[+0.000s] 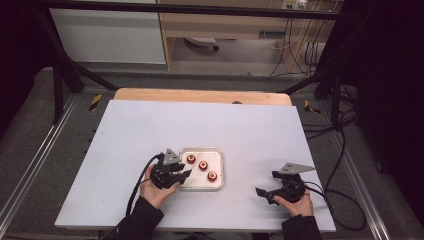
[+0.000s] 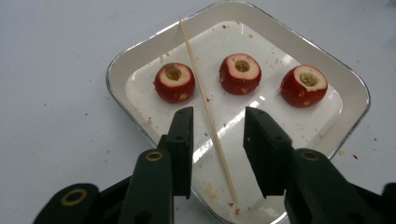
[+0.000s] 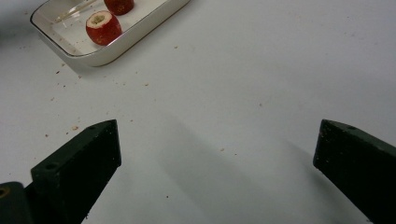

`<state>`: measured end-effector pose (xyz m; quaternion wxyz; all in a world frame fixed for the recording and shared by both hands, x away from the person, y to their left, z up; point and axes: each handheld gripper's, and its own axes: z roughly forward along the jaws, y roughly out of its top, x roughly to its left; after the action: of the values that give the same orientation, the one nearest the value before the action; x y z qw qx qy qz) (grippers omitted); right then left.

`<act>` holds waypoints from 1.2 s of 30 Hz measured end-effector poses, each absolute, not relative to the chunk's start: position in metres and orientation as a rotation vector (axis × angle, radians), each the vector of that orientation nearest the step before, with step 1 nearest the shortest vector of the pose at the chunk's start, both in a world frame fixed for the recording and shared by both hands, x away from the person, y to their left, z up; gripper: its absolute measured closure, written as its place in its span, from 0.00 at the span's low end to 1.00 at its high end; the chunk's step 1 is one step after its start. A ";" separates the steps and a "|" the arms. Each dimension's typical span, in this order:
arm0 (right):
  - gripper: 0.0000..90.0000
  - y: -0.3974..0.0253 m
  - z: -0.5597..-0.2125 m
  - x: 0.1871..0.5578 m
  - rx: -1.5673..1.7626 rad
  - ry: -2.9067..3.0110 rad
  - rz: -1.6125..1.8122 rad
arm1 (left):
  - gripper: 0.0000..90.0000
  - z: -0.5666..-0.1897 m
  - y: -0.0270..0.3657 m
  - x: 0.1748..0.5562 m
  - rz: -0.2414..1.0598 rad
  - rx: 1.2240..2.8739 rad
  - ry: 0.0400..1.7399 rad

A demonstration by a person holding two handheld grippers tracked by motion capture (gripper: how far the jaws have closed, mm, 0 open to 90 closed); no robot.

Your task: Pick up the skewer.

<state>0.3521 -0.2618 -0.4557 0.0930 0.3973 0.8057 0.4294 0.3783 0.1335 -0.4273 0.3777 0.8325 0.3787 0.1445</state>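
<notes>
Fruit sat in a white tray (image 2: pixel 122 63) near the front edge of the desk (image 1: pixel 150 125), a bit left of the middle. I counted three red fruits with their tops cut flat and a small hole in each: one on the left (image 2: pixel 174 82), one in the middle (image 2: pixel 240 73) and one on the right (image 2: pixel 304 85), as the left gripper view showed them. A thin wooden stick (image 2: pixel 205 109) lay slanted in the tray, between the left fruit and the middle one. I held my left hand-held gripper (image 2: pixel 216 140) just over the near part of the tray, its jaws partly open on both sides of the stick and holding nothing. My right hand-held gripper (image 3: pixel 217 154) was wide open and empty, over bare desk near the front right corner, well apart from the tray.
</notes>
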 end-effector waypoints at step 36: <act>0.02 -0.262 -0.455 0.352 1.174 2.389 1.281 | 0.98 -0.449 0.120 0.380 0.409 2.072 1.078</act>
<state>0.3519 -0.2621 -0.4553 0.0936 0.3956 0.8051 0.4318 0.3801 0.1205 -0.4487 0.3757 0.8097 0.4214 0.1600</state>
